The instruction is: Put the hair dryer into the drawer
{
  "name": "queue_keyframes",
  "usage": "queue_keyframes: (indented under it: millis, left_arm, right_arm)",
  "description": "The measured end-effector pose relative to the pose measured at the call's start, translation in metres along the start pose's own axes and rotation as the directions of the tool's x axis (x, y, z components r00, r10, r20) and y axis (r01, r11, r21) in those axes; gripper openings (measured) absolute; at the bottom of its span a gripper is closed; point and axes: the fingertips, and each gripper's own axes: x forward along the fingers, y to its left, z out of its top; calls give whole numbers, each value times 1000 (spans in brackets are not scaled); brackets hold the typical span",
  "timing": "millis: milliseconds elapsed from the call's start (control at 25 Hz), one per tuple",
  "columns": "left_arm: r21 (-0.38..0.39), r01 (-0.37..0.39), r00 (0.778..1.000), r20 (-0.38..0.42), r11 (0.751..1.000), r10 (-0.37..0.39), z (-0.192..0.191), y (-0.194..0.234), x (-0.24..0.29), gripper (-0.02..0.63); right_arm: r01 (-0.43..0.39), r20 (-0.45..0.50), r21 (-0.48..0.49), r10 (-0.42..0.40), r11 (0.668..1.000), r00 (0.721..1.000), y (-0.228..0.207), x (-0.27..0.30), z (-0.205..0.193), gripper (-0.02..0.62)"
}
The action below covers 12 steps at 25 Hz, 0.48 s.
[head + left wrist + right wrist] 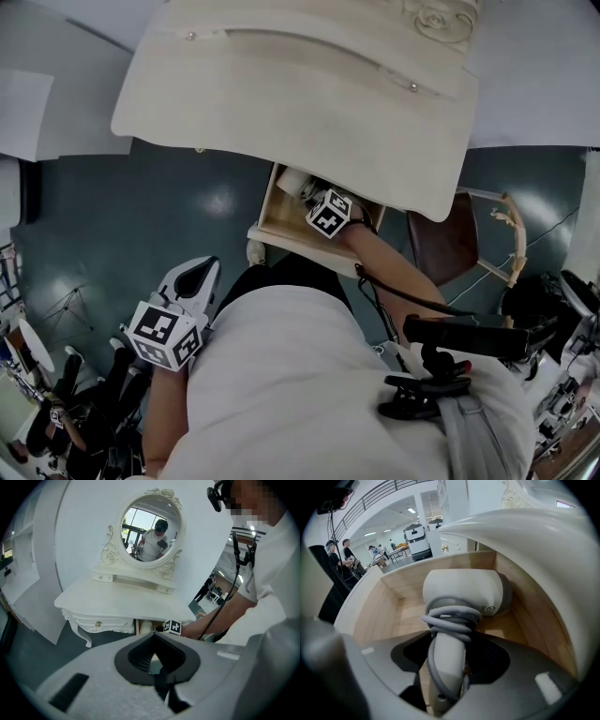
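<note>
Left tongs hang low beside the person's hip, pressed together with nothing in them, well apart from the work; they are best kept there until the drawer needs pushing. To their right, the drawer stands pulled out under the white surface. The hair dryer is already inside it, its head lying on the wooden floor near the right-hand wall and its cord coiled round the top of the handle.

Right tongs reach steeply down into the drawer. Their jaws stand apart on either side of the handle, and a strip of wood shows between the left pad and the handle, so I judge the grip to be loosened, not clamped.

The step in hand looks like letting go. To do it well, spread the jaws until both pads clear the handle and the bulge of cord. Then draw back along the handle's own line, not sideways, so no loop catches. Mind the overhanging surface edge on the way out, and check that the dryer lies low enough for the drawer to shut.
</note>
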Motion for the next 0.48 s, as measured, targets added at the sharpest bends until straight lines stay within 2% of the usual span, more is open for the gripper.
queue_keyframes:
  millis: [160, 480]
  left_arm:
    - [-2, -3, 1000, 9, 1000, 3, -3, -1, -2, 2]
    - [-6, -17, 1000, 20, 1000, 17, -10, -2, -9, 2]
  right_arm:
    - [-2, -7, -9, 2, 1000, 1000, 4, 2, -2, 287]
    - [6, -11, -19, -6, 1000, 1000, 9, 2, -1, 304]
